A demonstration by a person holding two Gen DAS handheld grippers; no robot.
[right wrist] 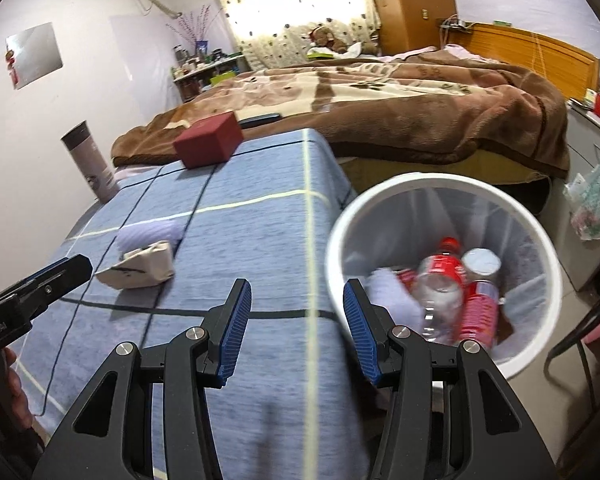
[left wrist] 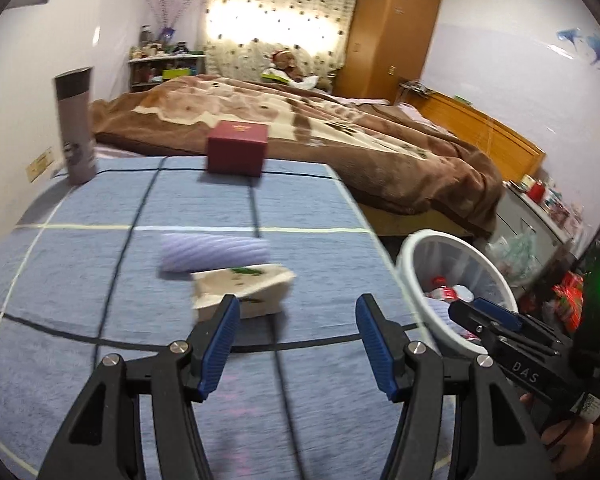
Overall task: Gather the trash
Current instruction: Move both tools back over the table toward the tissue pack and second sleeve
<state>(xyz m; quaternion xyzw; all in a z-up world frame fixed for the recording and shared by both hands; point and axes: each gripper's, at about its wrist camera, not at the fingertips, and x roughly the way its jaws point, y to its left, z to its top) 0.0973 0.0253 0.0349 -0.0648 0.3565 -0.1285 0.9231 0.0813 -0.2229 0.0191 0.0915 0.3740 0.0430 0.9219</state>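
Both tongs spread and empty: left tongs (left wrist: 296, 344) just short of the crumpled paper box (left wrist: 242, 290), right tongs (right wrist: 296, 328) by the bin (right wrist: 384, 192). Box on the blue-clothed desk (left wrist: 80, 280), touching a lilac ribbed roll (left wrist: 214, 254). Probably light, crushable, already dented; best pinched across the folded upper edge.

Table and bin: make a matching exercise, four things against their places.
Things:
1. dark red box
2. grey tumbler
3. crumpled cream packet
4. plastic bottles

Places:
A. inside the white bin
B. upright at the table's far left corner
C. just in front of the lilac ribbed thing
D. at the table's far edge, near the bed

Pairs: 1-D, 2-B, 3-C, 4-A
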